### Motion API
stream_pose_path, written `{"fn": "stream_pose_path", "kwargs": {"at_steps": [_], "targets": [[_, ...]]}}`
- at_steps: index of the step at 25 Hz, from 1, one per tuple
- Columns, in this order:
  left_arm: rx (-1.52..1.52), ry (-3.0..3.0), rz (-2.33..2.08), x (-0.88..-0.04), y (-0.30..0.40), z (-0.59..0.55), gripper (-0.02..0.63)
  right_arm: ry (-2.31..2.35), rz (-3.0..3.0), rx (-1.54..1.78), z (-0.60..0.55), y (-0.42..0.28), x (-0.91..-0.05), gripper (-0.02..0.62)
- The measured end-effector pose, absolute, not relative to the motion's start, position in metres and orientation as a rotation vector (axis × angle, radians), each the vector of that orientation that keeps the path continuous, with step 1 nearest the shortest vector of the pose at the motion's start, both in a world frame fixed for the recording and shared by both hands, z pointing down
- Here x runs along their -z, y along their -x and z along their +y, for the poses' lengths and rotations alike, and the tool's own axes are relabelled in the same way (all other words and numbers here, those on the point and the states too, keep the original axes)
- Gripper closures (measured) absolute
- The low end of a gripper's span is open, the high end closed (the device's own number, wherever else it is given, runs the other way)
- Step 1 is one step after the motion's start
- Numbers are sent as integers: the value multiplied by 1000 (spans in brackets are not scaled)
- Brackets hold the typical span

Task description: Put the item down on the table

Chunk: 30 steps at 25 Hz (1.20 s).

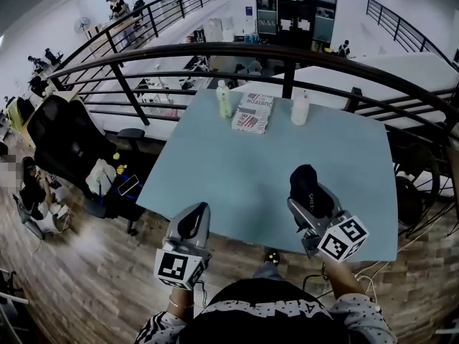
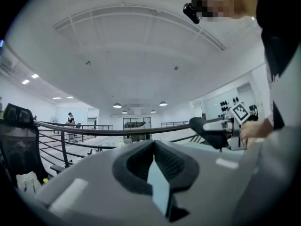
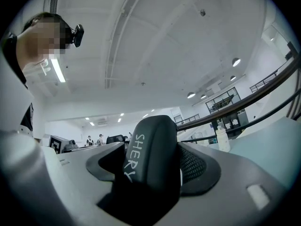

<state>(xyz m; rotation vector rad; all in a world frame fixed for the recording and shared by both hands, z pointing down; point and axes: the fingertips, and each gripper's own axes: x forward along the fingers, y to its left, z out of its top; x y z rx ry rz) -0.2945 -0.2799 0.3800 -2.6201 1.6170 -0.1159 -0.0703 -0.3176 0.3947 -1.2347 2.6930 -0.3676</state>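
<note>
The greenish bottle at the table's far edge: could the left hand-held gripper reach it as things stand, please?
Probably yes: the left hand-held gripper holds nothing, and only bare table lies between it and the greenish bottle. Its jaws are shut, so they must open first.

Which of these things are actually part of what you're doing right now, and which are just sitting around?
Part of the job:
- black item marked SHERY, clamped in the right gripper
- table it is meant to go down on

Just lying about:
- pale green bottle, printed packet and white bottle at the table's far edge
- left gripper, shut and empty
</note>
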Motion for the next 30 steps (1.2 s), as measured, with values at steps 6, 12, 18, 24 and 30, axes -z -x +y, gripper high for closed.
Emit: {"fn": "stream_pose_path", "kwargs": {"at_steps": [6, 12, 18, 24, 30], "targets": [[154, 2598, 1634, -383, 283, -310, 606, 1212, 2696, 399, -355, 60, -405, 241], [171, 2608, 1639, -390, 268, -338, 606, 1225, 2701, 437, -382, 45, -418, 241], [190, 2630, 1637, -401, 257, -360, 606, 1274, 2709, 477, -403, 29, -438, 241], [206, 2641, 1626, -409, 246, -382, 606, 1333, 2716, 513, -426, 16, -462, 241], [225, 2645, 1620, -414, 237, -397, 606, 1369, 2724, 565, -444, 5, -484, 241]]}}
